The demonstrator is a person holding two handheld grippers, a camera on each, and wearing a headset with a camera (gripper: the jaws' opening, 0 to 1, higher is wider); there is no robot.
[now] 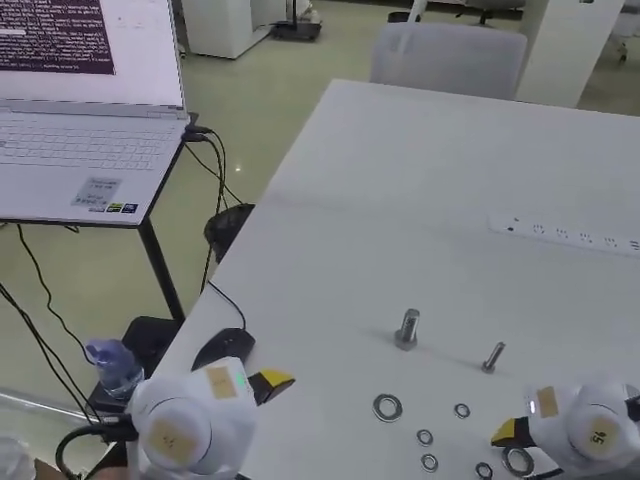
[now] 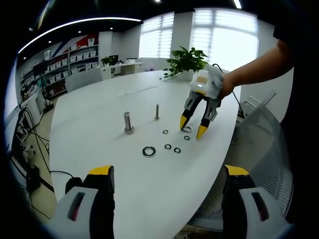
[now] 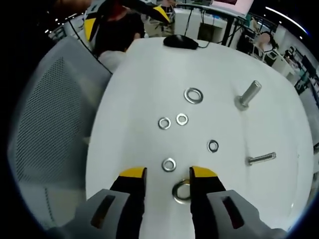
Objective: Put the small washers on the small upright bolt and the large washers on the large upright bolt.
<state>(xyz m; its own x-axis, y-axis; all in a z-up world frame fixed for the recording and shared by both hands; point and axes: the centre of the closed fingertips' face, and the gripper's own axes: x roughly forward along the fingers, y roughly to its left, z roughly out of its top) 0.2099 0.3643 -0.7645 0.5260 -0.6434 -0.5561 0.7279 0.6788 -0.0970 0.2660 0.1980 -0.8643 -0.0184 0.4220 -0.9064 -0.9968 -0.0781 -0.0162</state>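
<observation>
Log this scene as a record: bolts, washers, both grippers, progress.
large bolt: upright on the white table, bare
small bolt: upright beside it, bare
large washers: two, lying flat; one alone, the other between the jaws of the right gripper
small washers: four, flat, scattered between the large ones
right gripper: open, jaws either side of that large washer
left gripper: open, holding nothing, back from the parts
progress: no washer on a bolt yet

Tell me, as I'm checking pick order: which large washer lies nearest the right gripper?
The large washer lying between the tongs of the right gripper; the other large washer lies farther off, near the large bolt.
</observation>
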